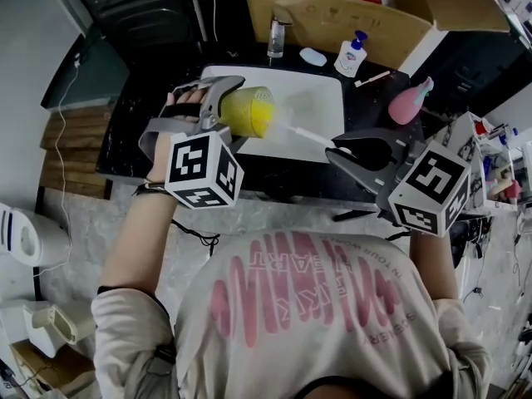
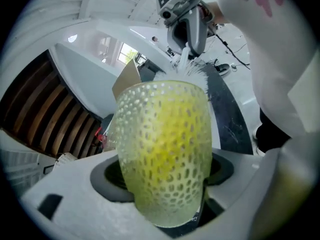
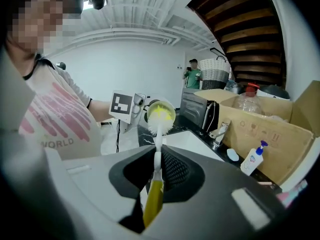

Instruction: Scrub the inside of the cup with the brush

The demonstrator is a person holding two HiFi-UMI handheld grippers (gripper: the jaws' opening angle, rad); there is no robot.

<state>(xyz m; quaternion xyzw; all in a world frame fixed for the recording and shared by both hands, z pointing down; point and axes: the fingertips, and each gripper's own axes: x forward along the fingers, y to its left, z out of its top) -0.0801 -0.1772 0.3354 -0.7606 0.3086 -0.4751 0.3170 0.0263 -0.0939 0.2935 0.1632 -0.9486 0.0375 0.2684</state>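
In the head view, my left gripper (image 1: pixel 228 111) is shut on a yellow dimpled cup (image 1: pixel 248 111), which lies on its side over the white sink (image 1: pixel 320 106) with its mouth to the right. My right gripper (image 1: pixel 342 150) is shut on a brush (image 1: pixel 309 135) whose white bristles sit at the cup's mouth. In the left gripper view the cup (image 2: pixel 162 149) fills the jaws, with bristles (image 2: pixel 186 73) at its far rim. In the right gripper view the brush's yellow handle (image 3: pixel 153 198) is clamped and its head (image 3: pixel 160 126) meets the cup (image 3: pixel 160 112).
A black countertop (image 1: pixel 125 140) surrounds the sink. Behind it stand a faucet (image 1: pixel 277 36), a soap bar (image 1: pixel 313 56), a pump bottle (image 1: pixel 351 54) and a cardboard box (image 1: pixel 332 15). A pink bottle (image 1: pixel 409 104) lies at the right. A person (image 3: pixel 192 74) stands far off.
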